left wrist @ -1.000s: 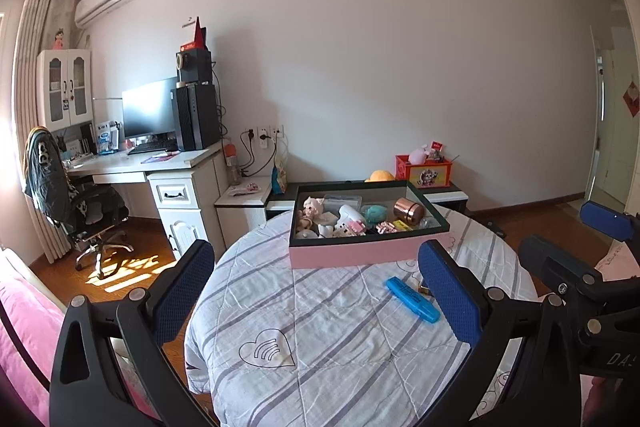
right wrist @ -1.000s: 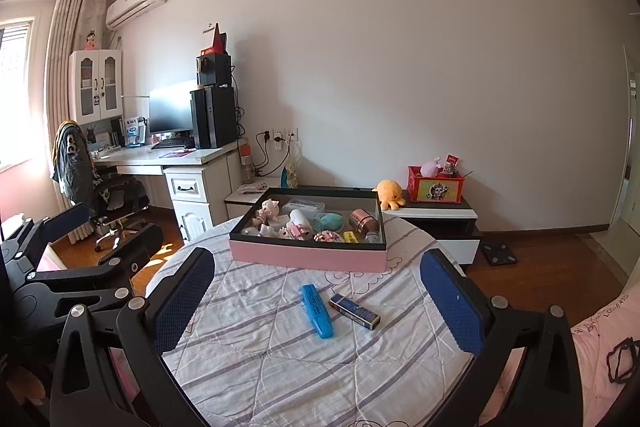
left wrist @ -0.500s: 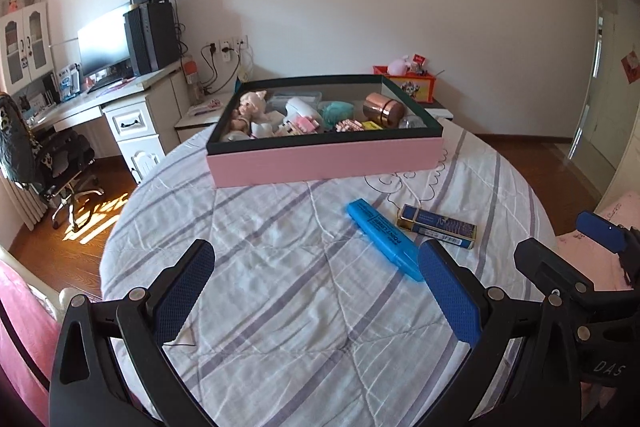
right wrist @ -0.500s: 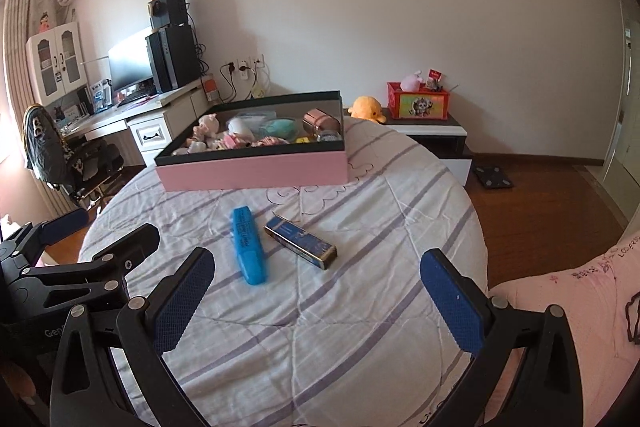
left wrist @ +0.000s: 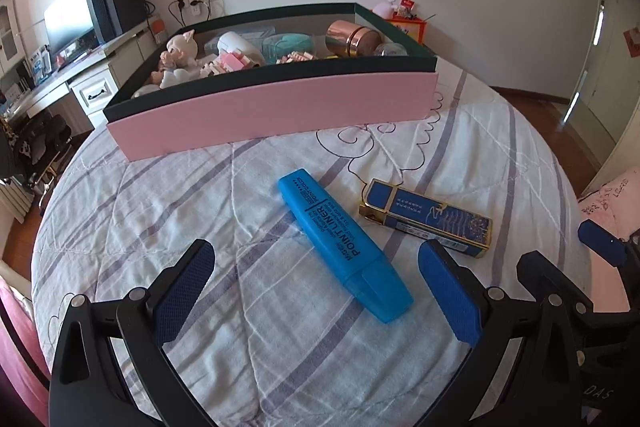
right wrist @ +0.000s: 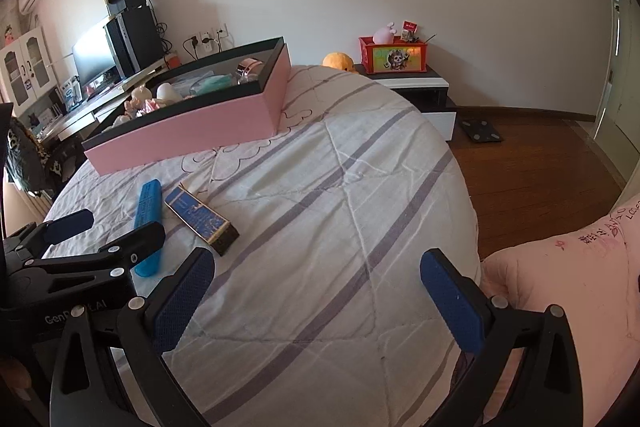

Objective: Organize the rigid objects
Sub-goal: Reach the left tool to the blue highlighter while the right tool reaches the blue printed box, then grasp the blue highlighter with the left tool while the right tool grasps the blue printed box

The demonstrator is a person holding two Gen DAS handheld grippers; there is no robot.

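The blue highlighter (left wrist: 343, 243) lies flat on the striped cloth of the round table (left wrist: 224, 187), just ahead of my left hand-held gripper (left wrist: 316, 291), its capped end reaching in between the two fingers and its other end pointing away toward the box. My left fingers (left wrist: 182, 291) stand wide apart and hold nothing. Just to the right of the highlighter, near but not touching it, lies a small blue and gold box (left wrist: 428, 217), flat on its side, ahead of my left gripper's right finger.

Farther ahead of the left gripper sits the big pink box (left wrist: 276, 107) with a dark rim, open at the top. Inside it I see a pig figure (left wrist: 178, 53), a copper tin (left wrist: 350, 37), a teal container (left wrist: 288, 45) and small pink pieces (left wrist: 232, 61), packed close together.

My right hand-held gripper (right wrist: 316, 299) hovers over bare cloth, its fingers (right wrist: 450, 307) also spread wide and empty. From it the highlighter (right wrist: 148, 223) and the blue and gold box (right wrist: 202, 219) lie off to the left, with my left gripper (right wrist: 100, 243) reaching in over the highlighter's near end. The pink box (right wrist: 184, 131) stands beyond them, ahead and to the left. To the right of my right gripper lies a pink blanket (right wrist: 568, 287).
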